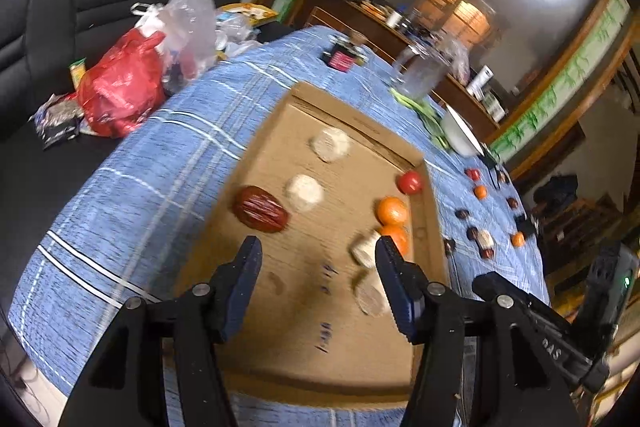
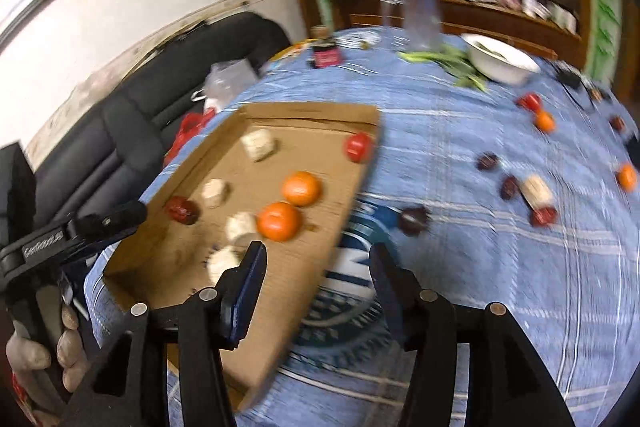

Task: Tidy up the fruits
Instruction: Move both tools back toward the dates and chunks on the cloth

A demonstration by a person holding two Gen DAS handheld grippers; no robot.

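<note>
Both the left gripper (image 1: 316, 255) and right gripper (image 2: 316, 259) are half open, holding nothing. I'd swing the right one toward 2 o'clock for the dark date (image 2: 414, 221) just outside the cardboard tray (image 2: 304, 279), and come down slow since it'll roll.

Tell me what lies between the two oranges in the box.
Nothing: in the right wrist view the two oranges sit almost touching on bare cardboard of the box.

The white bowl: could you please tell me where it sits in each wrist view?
Left wrist view: white bowl at right of centre, beyond the cardboard tray.
Right wrist view: bowl at upper right, on the tablecloth.
Shared landmark: green vegetables lie beside it.
</note>
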